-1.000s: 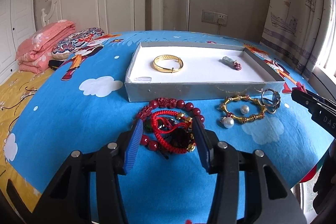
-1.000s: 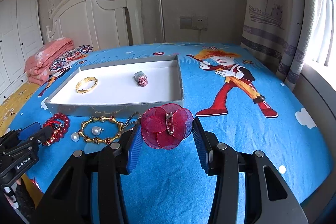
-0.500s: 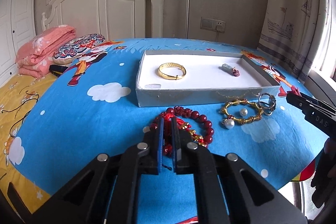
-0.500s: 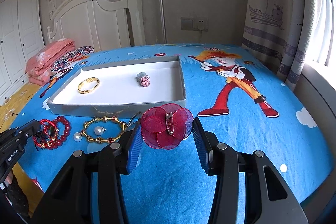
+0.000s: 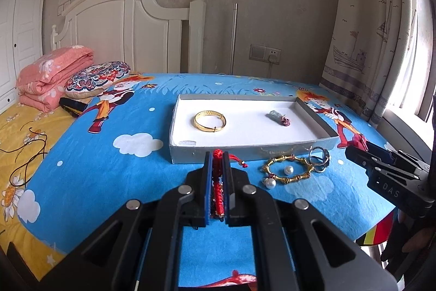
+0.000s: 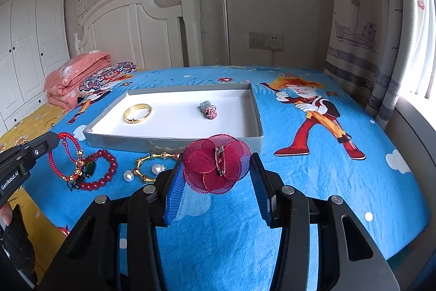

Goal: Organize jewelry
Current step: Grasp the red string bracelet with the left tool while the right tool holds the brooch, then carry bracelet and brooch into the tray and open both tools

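Red cord bracelet [image 6: 65, 152] — dangling, lifted beside grey tray [image 6: 174, 139]

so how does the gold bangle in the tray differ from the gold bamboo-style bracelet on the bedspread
The gold bangle is a smooth, solid band; the gold bamboo-style bracelet is made of thin jointed segments with knobs.

The bangle lies inside the grey tray on its white lining; the bracelet lies outside it, on the blue bedspread by the tray's front wall.

The bangle lies alone; the bracelet has pearls inside and beside it.

Both are gold, lying flat, and untouched by either claw.
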### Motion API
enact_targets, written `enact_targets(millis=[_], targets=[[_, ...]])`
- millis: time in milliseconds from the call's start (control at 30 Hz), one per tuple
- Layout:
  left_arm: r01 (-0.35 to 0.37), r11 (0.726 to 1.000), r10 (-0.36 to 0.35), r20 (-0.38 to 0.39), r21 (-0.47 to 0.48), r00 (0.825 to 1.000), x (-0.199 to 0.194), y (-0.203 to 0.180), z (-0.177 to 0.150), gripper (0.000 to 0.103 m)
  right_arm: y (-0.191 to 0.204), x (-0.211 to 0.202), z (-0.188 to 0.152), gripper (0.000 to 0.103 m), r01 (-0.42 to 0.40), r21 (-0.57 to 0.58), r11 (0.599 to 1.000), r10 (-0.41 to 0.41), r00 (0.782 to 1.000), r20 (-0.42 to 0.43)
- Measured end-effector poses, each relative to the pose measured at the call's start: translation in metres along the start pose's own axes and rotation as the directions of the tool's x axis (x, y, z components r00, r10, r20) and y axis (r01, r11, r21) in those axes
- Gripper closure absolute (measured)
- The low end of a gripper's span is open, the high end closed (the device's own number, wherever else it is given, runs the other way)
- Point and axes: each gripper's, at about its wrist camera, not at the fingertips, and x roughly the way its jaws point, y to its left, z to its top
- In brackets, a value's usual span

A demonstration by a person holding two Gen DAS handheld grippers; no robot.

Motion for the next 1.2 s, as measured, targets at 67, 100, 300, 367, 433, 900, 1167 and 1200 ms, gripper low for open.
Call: enact_targets(millis=[67,100,300,367,433,900,1167,1200], targets=[[0.016,1.000,-0.016,0.015,-0.007,1.000,-0.007,0.001,0.002,0.096,0.006,-0.005,0.000,0.059,-0.009,-0.014,1.000,0.009,1.000,0.007],[0.028,1.000,-0.027,0.019,-0.008,0.999,-0.011,0.001,0.003,0.096,0.009,-0.008,0.001,0.059,-0.013,-0.021,1.000,0.013,1.000,0.011],[0.065,0.998,-0.064,0.027,-0.010,0.998,-0.025,0.004,0.007,0.096,0.025,-0.018,0.002,0.059,-0.038,-0.050,0.998,0.040,0.999,0.029],[0.055,0.998,-0.055,0.021,-0.004,0.998,-0.025,0.002,0.006,0.096,0.031,-0.019,0.000,0.059,-0.054,-0.064,0.996,0.056,0.998,0.027],[0.047,0.999,-0.047,0.018,-0.006,0.999,-0.023,0.000,0.004,0.096,0.035,-0.019,-0.003,0.059,-0.066,-0.075,0.995,0.068,0.997,0.022],[-0.058,0.998,0.058,0.018,0.013,0.998,-0.011,-0.011,-0.008,0.096,0.042,-0.021,-0.005,0.059,-0.042,-0.092,0.995,0.044,0.999,0.018],[-0.083,0.996,0.084,0.037,-0.012,0.996,0.000,-0.015,-0.002,0.096,0.043,-0.009,0.007,0.059,-0.016,-0.062,0.998,0.018,0.999,0.039],[-0.081,0.997,0.082,0.039,-0.011,0.996,0.003,-0.016,0.000,0.096,0.043,-0.007,0.011,0.059,-0.013,-0.061,0.998,0.016,0.999,0.043]])
